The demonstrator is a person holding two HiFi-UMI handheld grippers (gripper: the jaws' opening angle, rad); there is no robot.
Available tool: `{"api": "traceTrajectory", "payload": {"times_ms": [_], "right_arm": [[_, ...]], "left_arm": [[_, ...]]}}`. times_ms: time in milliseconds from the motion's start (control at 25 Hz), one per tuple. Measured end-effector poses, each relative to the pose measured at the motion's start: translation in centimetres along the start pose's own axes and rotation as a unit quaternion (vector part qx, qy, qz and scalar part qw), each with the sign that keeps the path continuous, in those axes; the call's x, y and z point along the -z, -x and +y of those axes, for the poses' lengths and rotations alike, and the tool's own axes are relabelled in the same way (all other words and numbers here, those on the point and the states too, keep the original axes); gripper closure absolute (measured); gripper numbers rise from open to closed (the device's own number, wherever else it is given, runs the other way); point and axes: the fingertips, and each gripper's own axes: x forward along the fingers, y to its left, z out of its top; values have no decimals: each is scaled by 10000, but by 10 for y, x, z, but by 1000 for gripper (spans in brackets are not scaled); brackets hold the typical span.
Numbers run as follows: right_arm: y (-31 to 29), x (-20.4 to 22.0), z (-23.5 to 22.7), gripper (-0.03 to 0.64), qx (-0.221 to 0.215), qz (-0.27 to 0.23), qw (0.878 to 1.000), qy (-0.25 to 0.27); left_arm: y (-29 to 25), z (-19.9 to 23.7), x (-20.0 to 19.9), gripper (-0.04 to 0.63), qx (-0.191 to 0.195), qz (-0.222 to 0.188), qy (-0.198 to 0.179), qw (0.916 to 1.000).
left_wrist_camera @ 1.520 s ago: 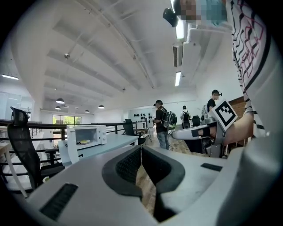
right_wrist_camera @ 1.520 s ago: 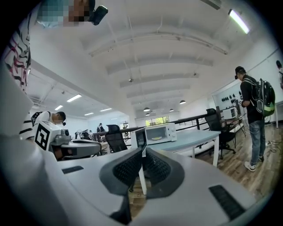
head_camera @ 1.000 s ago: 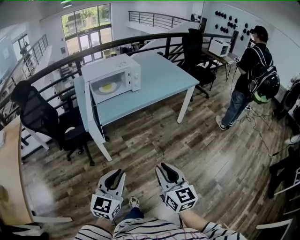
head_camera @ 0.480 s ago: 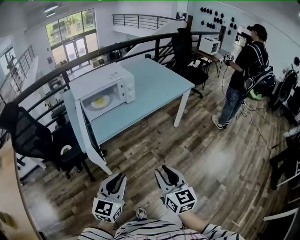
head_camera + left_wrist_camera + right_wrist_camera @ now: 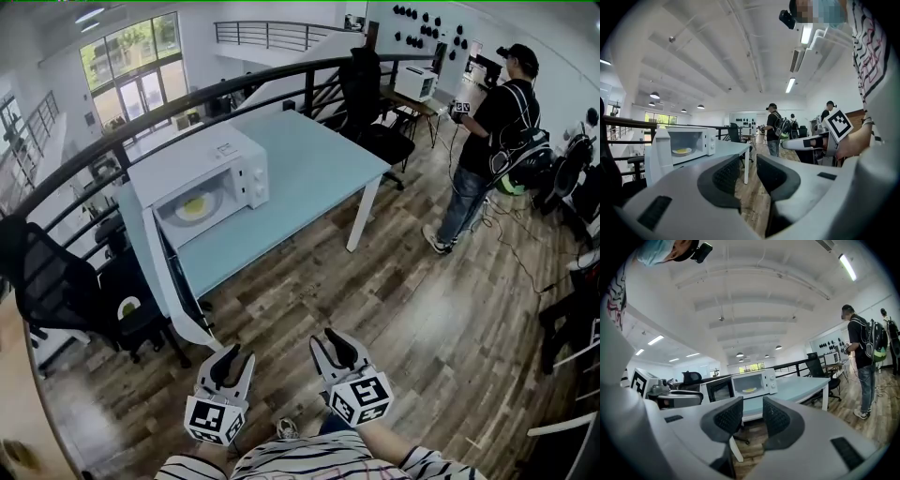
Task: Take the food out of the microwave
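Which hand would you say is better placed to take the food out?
Probably the right. Both empty grippers' jaws have just been opening, but the right gripper faces the plate squarely; the open door stands nearer the left gripper.

A pale blue surface (image 5: 314,164) on white legs fills the upper middle of the head view, standing on a wood-plank floor (image 5: 375,300). Behind it a dark curved railing (image 5: 281,77) sweeps from the left edge to the upper right. A black office chair (image 5: 370,103) sits just past the surface's far corner, and another (image 5: 47,272) is at the left edge. At the right a person (image 5: 492,141) stands in dark clothes with a backpack – back turned, cables trailing on the floor nearby. A white appliance (image 5: 415,82) rests on a far desk, and tall windows (image 5: 131,56) fill the upper left.
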Motion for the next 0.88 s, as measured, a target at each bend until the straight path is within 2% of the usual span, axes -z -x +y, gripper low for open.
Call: {"api": "traceTrajectory", "payload": {"times_ms": [160,360,600,880], "right_arm": [[-28,-6,-19,492,-167,14,9999,13],[-68,-14,-49,492,-653,141,9977,126],[-123,-30,-88,491,-1367,356,9894,328],[-168,-46,-128,486,-1996,436,9773,553]], "left_arm": [[-16,15,2,503,-265,28,74,9996],[-45,32,2,491,-885,31,234,9958],[-96,42,-7,491,-1540,-36,429,9871],[-139,47,-15,486,-2213,-154,514,9737]]}}
